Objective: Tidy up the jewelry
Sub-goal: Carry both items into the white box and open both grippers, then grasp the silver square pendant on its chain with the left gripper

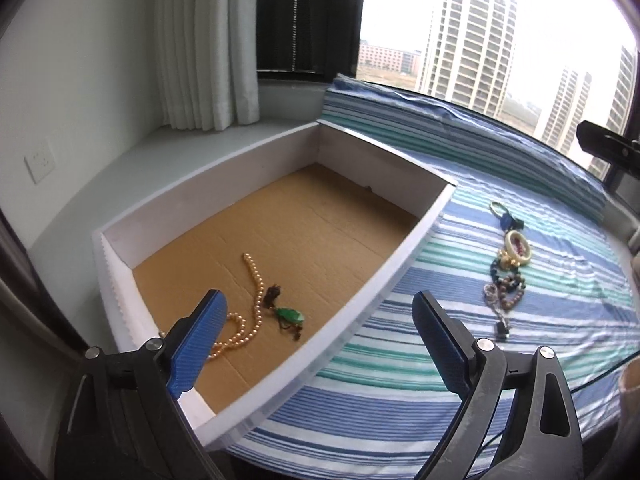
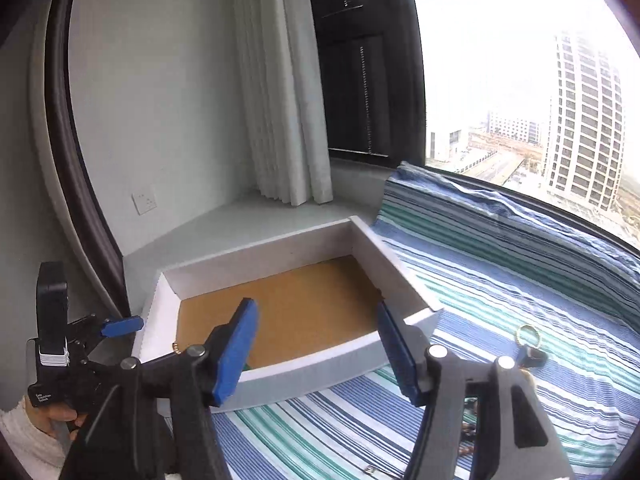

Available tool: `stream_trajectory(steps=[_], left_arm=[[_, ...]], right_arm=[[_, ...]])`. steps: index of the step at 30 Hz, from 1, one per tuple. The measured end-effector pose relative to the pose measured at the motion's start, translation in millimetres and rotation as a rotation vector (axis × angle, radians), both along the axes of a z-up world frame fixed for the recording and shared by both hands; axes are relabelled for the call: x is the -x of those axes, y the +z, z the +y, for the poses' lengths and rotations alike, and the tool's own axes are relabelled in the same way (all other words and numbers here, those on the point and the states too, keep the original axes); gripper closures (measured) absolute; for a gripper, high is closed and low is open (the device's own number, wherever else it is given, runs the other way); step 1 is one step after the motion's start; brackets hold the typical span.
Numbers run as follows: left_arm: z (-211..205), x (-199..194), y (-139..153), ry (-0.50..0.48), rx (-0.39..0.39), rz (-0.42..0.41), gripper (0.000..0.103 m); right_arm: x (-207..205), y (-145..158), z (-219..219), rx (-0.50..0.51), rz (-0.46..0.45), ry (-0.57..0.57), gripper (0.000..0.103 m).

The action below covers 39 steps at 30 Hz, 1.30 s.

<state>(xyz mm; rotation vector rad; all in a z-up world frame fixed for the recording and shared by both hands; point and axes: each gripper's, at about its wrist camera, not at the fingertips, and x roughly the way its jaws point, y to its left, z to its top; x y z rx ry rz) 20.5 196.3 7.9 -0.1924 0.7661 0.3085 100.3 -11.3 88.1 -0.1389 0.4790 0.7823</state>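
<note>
From the left wrist view we see our left gripper (image 1: 316,344) with its jaws spread wide and nothing between them, hanging over the near corner of the white tray (image 1: 416,236). On the tray's cardboard floor lie a pearl necklace (image 1: 252,312) and, touching it, a green pendant (image 1: 290,315) on a dark cord. Those two we judge already sorted. Out on the striped cloth (image 1: 440,360), well apart from the tray, a cluster of bracelets and beads (image 1: 506,272) lies in a loose line, with a small dark charm (image 1: 502,330) at its near end. That pile is what is left, and it looks like the larger share.

From the right wrist view our right gripper (image 2: 316,354) also stands released and empty, pointing over the tray's near wall (image 2: 320,364). A gold ring (image 2: 527,336) shows on the cloth to its right, with more beads partly hidden behind the gripper's arm. At the left edge a hand (image 2: 56,414) holds the other gripper, whose blue finger (image 2: 122,326) sits beside the tray
</note>
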Motion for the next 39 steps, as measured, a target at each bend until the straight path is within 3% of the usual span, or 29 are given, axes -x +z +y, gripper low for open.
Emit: stream_trajectory(steps=[3,7,15,20,26,33,36,39], left_arm=[[-32,-15,-16,-0.091,0.033,0.038,0.009],[-71,-30,-36,-0.191,0.072,0.092,0.009],[-132,-49,-69,-0.327,0.078,0.191,0.009],[-160,-63,-88,-0.394,0.102,0.245,0.009],[-180,-83,-107,-0.440,0.146,0.265,0.009],[-215,-130,-131,-0.462,0.107,0.273,0.010],[-230,-145,-144,-0.467,0.069,0.294,0.022],[-238,-148,-152,-0.456,0.001,0.277,0.052]], right_arm=[[3,-5,-49,0.008,-0.032,-0.110,0.040],[7,-35,-106,0.012,0.008,-0.235,0.040],[25,-146,-187,0.029,0.219,-0.423,0.040],[35,-192,-221,0.008,0.337,-0.489,0.040],[44,-208,-237,-0.032,0.381,-0.515,0.040],[41,-217,-233,-0.059,0.414,-0.485,0.040],[41,-216,-232,-0.066,0.414,-0.481,0.040],[42,-217,-235,-0.072,0.418,-0.485,0.040]])
